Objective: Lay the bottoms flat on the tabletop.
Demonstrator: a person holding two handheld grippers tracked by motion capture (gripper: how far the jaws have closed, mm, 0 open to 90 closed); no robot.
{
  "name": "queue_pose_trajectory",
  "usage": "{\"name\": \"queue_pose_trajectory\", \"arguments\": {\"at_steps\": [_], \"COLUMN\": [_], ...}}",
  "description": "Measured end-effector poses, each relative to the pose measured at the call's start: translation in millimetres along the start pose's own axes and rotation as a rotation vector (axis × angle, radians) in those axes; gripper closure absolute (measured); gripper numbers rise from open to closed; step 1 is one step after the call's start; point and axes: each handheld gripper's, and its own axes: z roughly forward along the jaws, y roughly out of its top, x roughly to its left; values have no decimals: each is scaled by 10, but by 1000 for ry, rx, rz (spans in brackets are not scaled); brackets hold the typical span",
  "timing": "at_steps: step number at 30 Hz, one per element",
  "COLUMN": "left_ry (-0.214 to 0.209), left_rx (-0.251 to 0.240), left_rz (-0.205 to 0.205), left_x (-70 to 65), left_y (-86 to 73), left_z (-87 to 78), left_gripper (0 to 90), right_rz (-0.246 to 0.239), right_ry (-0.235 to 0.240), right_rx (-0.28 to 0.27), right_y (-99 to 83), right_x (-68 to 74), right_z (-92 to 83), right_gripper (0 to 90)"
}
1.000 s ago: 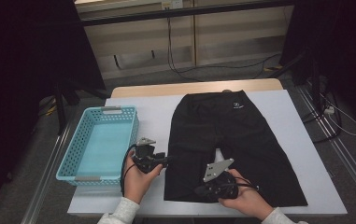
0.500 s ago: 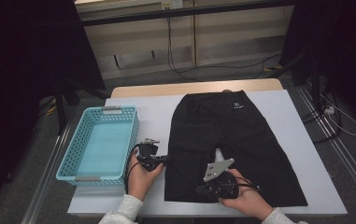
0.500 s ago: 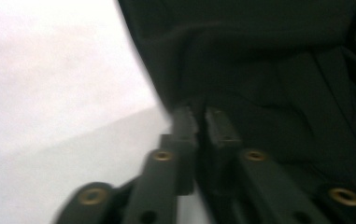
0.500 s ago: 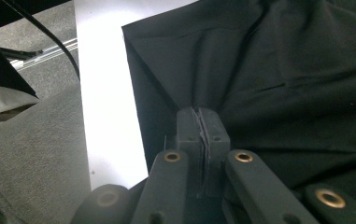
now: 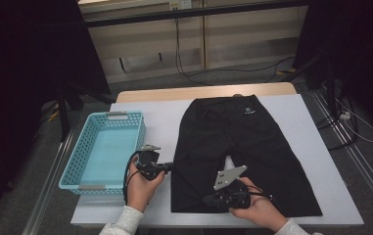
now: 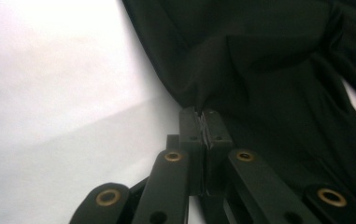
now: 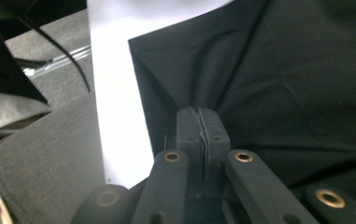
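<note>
Black cloth is pinched in both of your tools. Nearest you, the right gripper (image 5: 212,198) has its jaws pressed together on the bottom hem of the shorts' (image 5: 243,147) left leg, close to the table's (image 5: 164,115) front edge; in the right gripper view a ridge of fabric rises into the jaws (image 7: 202,122), with the hem corner just beyond. The left gripper (image 5: 170,167) is clamped on the outer side seam of that same leg, a little farther up, where the cloth meets the bare white table in the left gripper view (image 6: 202,122). How much fabric each bite holds is hard to judge, dark on dark.

The shorts lie flat and spread across the middle of the table, the waistband with its small logo toward the far edge. The blue basket (image 5: 71,169) sits at the left edge, empty.

This looks like the start of a fold: both grips are set on one leg. Next you'd lift the two points together, keeping the edge taut, and carry that leg across onto the other one.
</note>
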Motion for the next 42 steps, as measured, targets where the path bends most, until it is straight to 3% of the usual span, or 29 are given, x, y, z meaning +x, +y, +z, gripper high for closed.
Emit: {"name": "queue_pose_trajectory", "arguments": {"at_steps": [4,7,8,9,10,12,15,17,19,21,23,25,27,30,31,33,34,39,42], "left_ry": [15,36,42,39,35,38,20,7,12,11,11,13,22,12,10,6,4,-4,-12], "left_rx": [12,1,3,3,5,4,5,12,15,18,24,28,30,37,35,41,40,40,43], "left_rz": [25,41,54,55,49,47,35,32,32,35,30,28,25,33,29,32,30,20,14], "left_x": [-18,-7,-4,1,12,19,15,1,-10,-14,-19,-24,-32,-43,-51,-58,-62,-49,-44], "left_y": [-1,-29,-42,-48,-42,-43,-45,-46,-45,-46,-44,-43,-40,-36,-36,-33,-33,-36,-35], "left_z": [69,80,92,94,86,89,96,101,105,108,109,113,119,131,137,142,145,141,139], "left_gripper": [867,776,717,712,711,701,701,721,731,754,775,802,828,857,864,873,876,883,883], "right_rz": [-10,-19,-20,-11,-1,36,80,127,139,161,161,136,145,134,134,138,137,177,171], "right_ry": [19,26,20,18,-2,-53,-195,-236,-258,-310,-314,-327,-339,-353,-351,-349,-346,-308,-326], "right_rx": [26,41,37,20,-4,-49,-66,-83,-79,-82,-79,-50,-15,19,12,16,16,-8,0], "right_y": [-20,-28,-21,-11,1,16,-11,-56,-87,-99,-94,-81,-77,-89,-92,-96,-105,-173,-225], "right_x": [22,25,23,15,-12,-83,-212,-304,-370,-410,-430,-431,-439,-447,-453,-472,-485,-522,-526], "right_z": [30,28,7,-28,-73,-180,-296,-336,-353,-356,-319,-253,-183,-108,-109,-127,-139,-300,-400], "right_gripper": [891,888,873,819,763,746,685,637,620,586,587,609,612,688,757,883,900,900,900]}}
